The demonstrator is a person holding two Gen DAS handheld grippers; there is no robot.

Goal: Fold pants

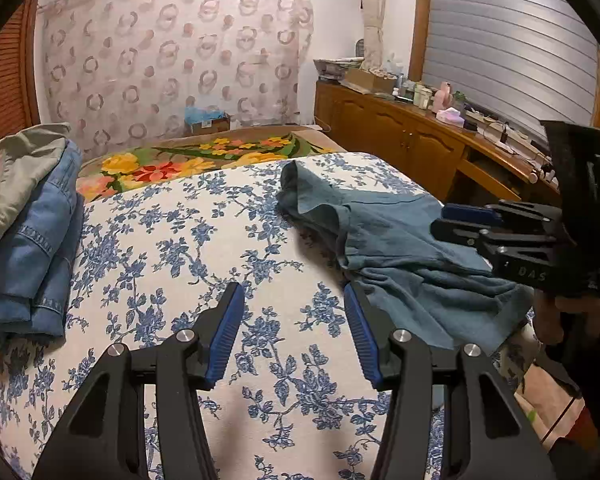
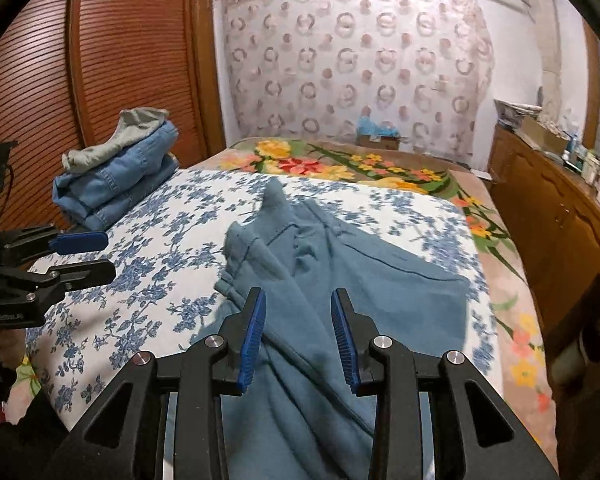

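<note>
Right wrist view shows teal pants rumpled on the bed, right claw part-open and seemingly empty, left claw part-open over bare bedspread; gripping one layer could drag the bunched fabric crooked.

Below the right gripper's jaws, the teal pants run off the picture's bottom edge, motion-blurred ahead of them. Right of the left gripper's jaws, the other gripper covers the pants' far end.
</note>
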